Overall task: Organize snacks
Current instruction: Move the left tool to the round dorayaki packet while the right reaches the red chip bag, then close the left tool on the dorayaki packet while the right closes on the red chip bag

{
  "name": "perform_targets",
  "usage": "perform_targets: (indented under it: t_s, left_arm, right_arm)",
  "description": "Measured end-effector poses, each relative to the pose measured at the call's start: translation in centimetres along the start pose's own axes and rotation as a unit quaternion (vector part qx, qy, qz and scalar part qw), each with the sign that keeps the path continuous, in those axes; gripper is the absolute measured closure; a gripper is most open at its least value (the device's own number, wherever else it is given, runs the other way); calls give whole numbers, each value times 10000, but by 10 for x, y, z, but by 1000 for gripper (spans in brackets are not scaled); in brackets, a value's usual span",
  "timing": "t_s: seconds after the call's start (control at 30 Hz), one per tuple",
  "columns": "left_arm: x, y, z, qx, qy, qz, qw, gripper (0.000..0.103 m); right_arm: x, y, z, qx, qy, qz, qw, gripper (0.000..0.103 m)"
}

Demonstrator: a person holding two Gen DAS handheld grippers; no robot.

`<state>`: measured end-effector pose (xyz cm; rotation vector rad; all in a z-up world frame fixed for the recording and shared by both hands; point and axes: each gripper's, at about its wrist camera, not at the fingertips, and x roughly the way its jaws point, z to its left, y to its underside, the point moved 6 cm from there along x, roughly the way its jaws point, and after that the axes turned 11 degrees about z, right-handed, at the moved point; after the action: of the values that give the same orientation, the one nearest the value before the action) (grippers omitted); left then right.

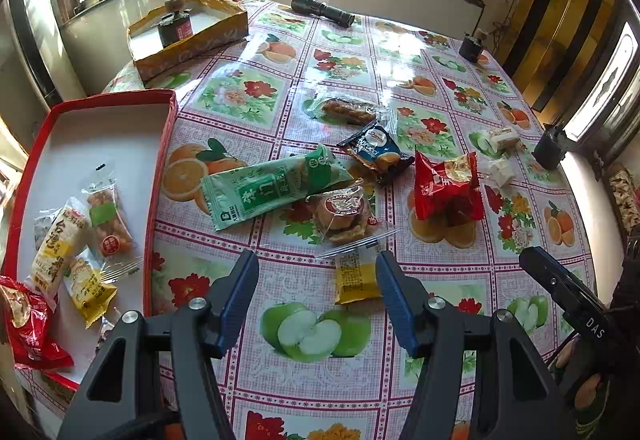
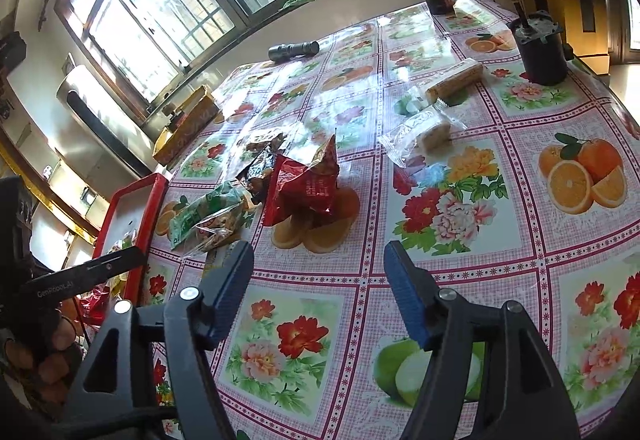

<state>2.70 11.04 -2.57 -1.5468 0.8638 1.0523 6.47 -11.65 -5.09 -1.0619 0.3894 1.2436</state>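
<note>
My left gripper [image 1: 316, 264] is open and empty above the tablecloth, just short of a yellow snack packet [image 1: 357, 279] and a clear-wrapped pastry [image 1: 343, 217]. Beyond lie a long green packet [image 1: 272, 191], a red packet [image 1: 446, 185], a dark blue packet [image 1: 376, 151] and a clear-wrapped bar [image 1: 347, 111]. A red tray [image 1: 162, 143] at the left holds several snacks [image 1: 106, 215]. My right gripper [image 2: 318, 260] is open and empty, near the red packet [image 2: 306, 187]. Two pale wrapped bars [image 2: 430, 131] lie further right.
A yellow cardboard box [image 1: 192, 43] with a dark jar stands at the back left. A black flashlight [image 1: 322, 11] lies at the far edge. Dark cylindrical objects [image 2: 540, 47] stand at the table's right side. The right gripper's body [image 1: 568, 296] shows at the left view's right edge.
</note>
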Motion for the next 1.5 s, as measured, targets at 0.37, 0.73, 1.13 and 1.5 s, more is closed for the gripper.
perform_targets:
  t_s: [0.37,0.73,1.13,1.5]
  left_arm:
    - [48,-35,-18,-21,136,337,9993,41]
    - [85,-40,-5,-134,126,676,9975,58]
    - [85,-41,5,-138,291,625,9975,63]
    - [59,-30,1,-46,294,370,9989,65]
  right_arm:
    - [7,-17,-13,54,220,23,9997,31]
    - [67,-57,30,-667,548,434,9953,26]
    - [121,-61,42,-1249,1452,808,9782,20]
    - [80,-54,35,-1005,1045,495,9882,48]
